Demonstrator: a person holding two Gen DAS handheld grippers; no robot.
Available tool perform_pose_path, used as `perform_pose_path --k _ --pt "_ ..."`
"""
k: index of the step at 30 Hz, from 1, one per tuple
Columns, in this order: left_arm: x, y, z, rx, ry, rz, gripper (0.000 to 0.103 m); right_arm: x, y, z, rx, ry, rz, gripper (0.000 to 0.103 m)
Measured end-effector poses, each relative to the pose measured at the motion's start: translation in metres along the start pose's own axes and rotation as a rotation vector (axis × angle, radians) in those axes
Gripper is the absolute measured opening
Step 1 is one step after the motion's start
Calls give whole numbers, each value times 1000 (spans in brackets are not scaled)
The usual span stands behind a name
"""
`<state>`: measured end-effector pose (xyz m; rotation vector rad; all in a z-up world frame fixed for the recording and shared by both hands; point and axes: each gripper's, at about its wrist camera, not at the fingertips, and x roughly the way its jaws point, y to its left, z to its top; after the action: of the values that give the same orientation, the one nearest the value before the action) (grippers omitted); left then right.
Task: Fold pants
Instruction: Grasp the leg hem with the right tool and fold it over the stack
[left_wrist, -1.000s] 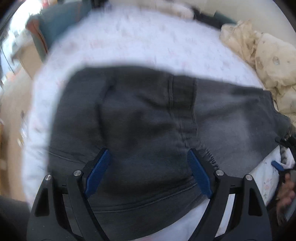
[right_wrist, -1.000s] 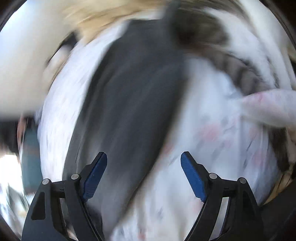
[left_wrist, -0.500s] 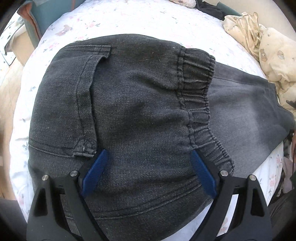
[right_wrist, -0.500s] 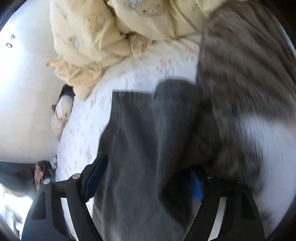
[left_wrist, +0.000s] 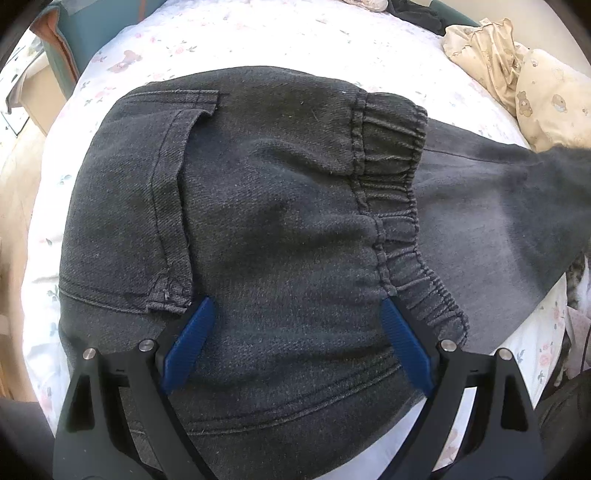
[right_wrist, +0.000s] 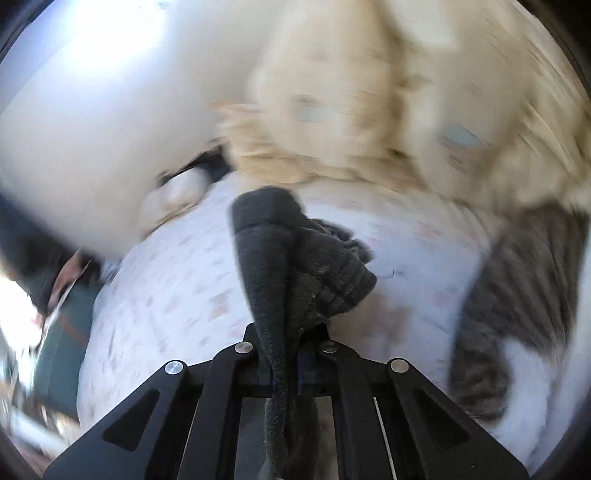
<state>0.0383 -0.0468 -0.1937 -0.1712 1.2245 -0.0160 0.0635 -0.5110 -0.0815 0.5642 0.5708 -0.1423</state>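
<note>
Dark grey denim pants lie on a bed, folded so the elastic waistband lies over the legs. A back pocket faces up at the left. My left gripper is open, its blue pads resting just above the pants near the waistband, holding nothing. My right gripper is shut on the leg end of the pants, bunched and lifted above the sheet. That lifted leg end also shows in the left wrist view at the far right.
The white floral bedsheet surrounds the pants. A crumpled cream blanket with bear prints lies at the back right and fills the top of the right wrist view. A grey striped cat sits right of the right gripper.
My right gripper has closed on the leg end of the pants and lifted it off the bed. My left gripper has stayed open over the waist area, barely moving.
</note>
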Motion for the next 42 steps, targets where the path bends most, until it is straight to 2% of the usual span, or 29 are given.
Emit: perform_pose_path --k 3,7,11,14,17,19,21,23,25,27,29,32,33,34,35,37,38,40,42 --pt "-10 8 1 -37 5 -23 89 -14 44 -4 -137 13 94 6" --pt "-37 23 2 -94 -46 -55 89 -28 109 -25 -315 64 257 6" --pt "-53 49 1 -181 -77 -59 89 -43 172 -81 -510 179 428 6" --pt "-52 64 -1 -234 -65 -53 89 -34 205 -149 -628 331 507 6" --pt "-52 73 -3 -267 -54 -48 89 -11 215 -223 -697 531 487 9" --pt "-55 78 -4 -278 -57 -40 89 -5 216 -256 -783 581 419 14" --pt "-58 83 -4 -289 -65 -38 89 -5 213 -265 -792 591 393 19" --pt "-62 88 -7 -299 -71 -47 89 -7 213 -255 -746 633 434 39" --pt "-63 85 -6 -299 -76 -59 89 -14 213 -242 -714 648 464 48" --pt "-65 79 -4 -288 -89 -63 89 -25 214 -229 -653 664 545 48" --pt "-68 75 -1 -275 -109 -60 89 -35 208 -215 -566 632 604 48" --pt "-68 71 1 -263 -123 -51 89 -30 197 -192 -432 579 637 48" --pt "-68 71 1 -262 -121 -46 89 -25 196 -191 -417 563 608 48" --pt "-66 70 -1 -259 -118 -41 89 -20 194 -193 -427 552 535 44" --pt "-64 70 -2 -254 -113 -38 89 -9 194 -201 -449 581 474 37" --pt "-60 65 -1 -241 -108 -38 89 8 200 -227 -508 684 442 18" --pt "-60 62 -2 -231 -108 -38 89 13 204 -243 -562 729 407 19" --pt "-61 54 -1 -201 -117 -47 89 18 209 -266 -655 745 338 20" --pt "-64 42 1 -165 -136 -56 89 15 208 -259 -604 749 369 20"
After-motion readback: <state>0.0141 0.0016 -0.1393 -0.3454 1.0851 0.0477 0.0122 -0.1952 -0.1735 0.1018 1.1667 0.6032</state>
